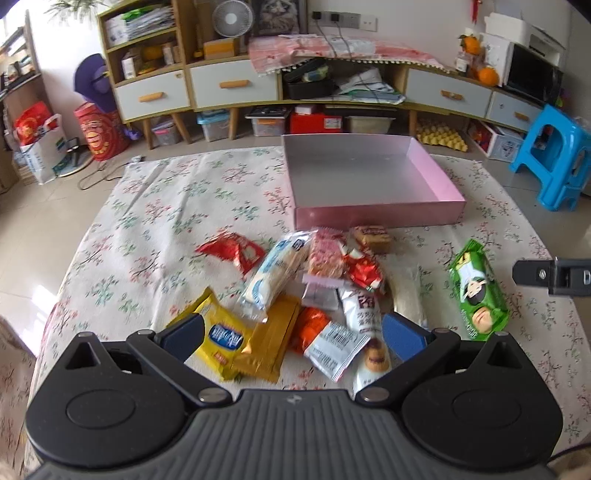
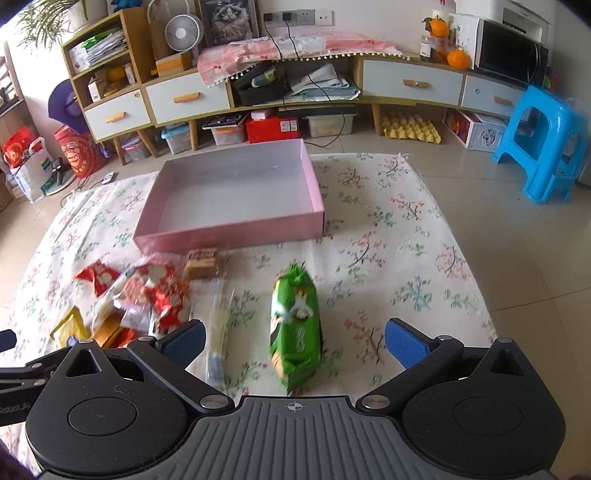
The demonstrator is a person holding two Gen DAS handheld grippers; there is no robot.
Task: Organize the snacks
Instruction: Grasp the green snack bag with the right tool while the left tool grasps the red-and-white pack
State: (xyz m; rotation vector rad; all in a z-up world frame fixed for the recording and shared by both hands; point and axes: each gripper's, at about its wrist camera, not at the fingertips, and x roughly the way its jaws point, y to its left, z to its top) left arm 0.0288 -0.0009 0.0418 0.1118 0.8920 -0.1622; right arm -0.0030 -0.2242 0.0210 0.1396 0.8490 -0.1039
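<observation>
A loose pile of wrapped snacks lies on a tabletop covered with a floral cloth, just in front of a shallow pink box whose inside holds nothing. In the left wrist view the pile includes a yellow packet nearest the camera, touching a golden-brown packet, a long white and blue packet lying diagonally above them, a red packet off to the left side of the pile, a pink patterned packet, and a small brown packet closest to the box. A white packet with a barcode overlaps an orange one. A green packet lies apart from the pile, on the right side of that view.

The left tool hovers over the near edge of the pile with its blue fingers spread wide; it grips nothing.

In the right wrist view the green packet sits between the spread blue pads of the right tool, which also holds nothing; the packet looks blurred. A long pale packet lies just beside it.

Beyond the tabletop stand a low cabinet with white drawers, a blue plastic stool, a small fan and a yellow egg tray on the tiled floor.
</observation>
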